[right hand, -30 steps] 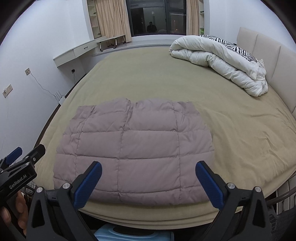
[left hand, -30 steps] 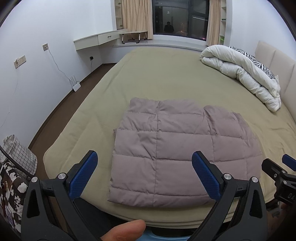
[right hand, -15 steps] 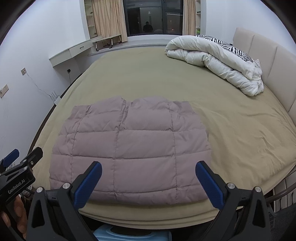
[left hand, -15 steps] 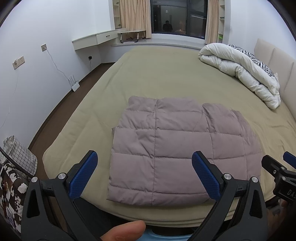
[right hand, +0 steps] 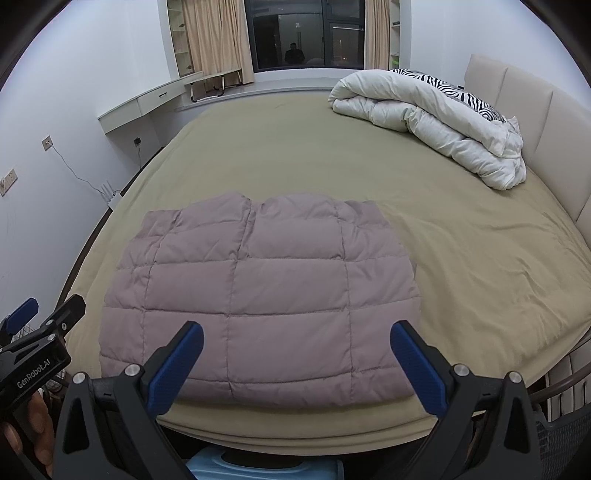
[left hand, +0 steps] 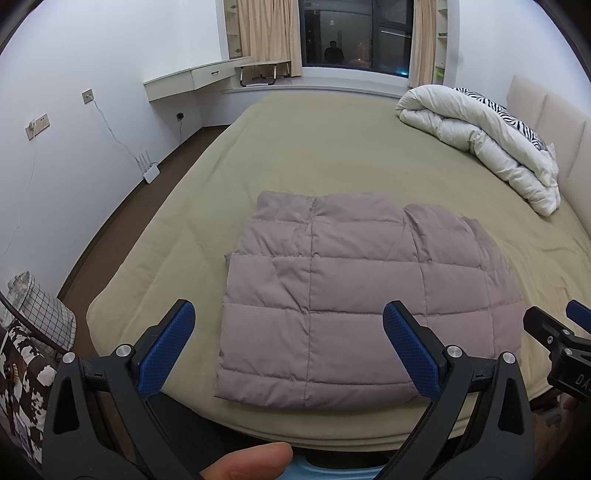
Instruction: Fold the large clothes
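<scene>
Both tools drawn back slightly, jaws apart, empty; folded jacket near duvet.

A white duvet lies rolled beside the beige headboard. A white router stands on the floor — near the wall.

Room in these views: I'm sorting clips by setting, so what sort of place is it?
A bedroom, most likely at home: a large bed with a padded headboard, a rolled white duvet, and a curtained window.
</scene>
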`<control>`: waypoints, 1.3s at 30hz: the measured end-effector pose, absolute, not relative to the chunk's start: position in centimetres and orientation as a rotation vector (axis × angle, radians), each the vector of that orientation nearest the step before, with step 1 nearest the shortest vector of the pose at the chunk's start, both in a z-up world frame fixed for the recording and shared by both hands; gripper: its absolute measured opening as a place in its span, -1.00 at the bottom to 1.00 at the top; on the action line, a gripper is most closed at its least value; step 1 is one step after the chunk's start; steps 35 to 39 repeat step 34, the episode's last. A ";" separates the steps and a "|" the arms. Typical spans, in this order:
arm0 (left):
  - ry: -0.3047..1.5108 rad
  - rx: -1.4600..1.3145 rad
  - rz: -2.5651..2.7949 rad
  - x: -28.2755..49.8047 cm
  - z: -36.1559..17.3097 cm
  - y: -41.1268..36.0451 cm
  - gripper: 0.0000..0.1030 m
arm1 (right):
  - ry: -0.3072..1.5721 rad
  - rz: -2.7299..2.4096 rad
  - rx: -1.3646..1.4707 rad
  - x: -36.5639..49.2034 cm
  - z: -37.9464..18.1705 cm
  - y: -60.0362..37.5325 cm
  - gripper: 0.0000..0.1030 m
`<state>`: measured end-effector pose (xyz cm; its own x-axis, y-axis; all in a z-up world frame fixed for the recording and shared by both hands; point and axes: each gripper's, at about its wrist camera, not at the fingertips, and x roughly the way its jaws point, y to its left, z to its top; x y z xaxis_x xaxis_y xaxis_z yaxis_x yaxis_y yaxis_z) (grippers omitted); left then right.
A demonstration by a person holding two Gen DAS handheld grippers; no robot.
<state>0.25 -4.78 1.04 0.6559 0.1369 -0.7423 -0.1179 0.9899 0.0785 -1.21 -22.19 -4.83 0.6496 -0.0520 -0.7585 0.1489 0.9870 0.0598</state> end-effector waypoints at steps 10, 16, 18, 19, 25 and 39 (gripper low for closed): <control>0.842 0.021 0.146 0.2 1.0 -4.6 1.00 | 0.857 -0.106 0.116 -1.3 -4.8 -22.1 1.00; 0.839 0.023 0.144 0.2 1.0 -4.7 1.00 | 0.856 -0.103 0.114 -1.4 -4.8 -22.1 1.00; 0.839 0.022 0.142 0.2 1.0 -4.7 1.00 | 0.856 -0.102 0.113 -1.4 -4.8 -22.1 1.00; 0.839 0.021 0.142 0.1 1.0 -4.7 1.00 | 0.856 -0.102 0.113 -1.4 -4.8 -22.1 1.00; 0.846 0.009 0.137 0.2 1.1 -4.5 1.00 | 0.855 -0.096 0.109 -1.4 -4.5 -22.2 1.00; 0.831 0.028 0.136 0.2 1.1 -4.7 1.00 | 0.862 -0.090 0.109 -1.3 -4.4 -22.2 1.00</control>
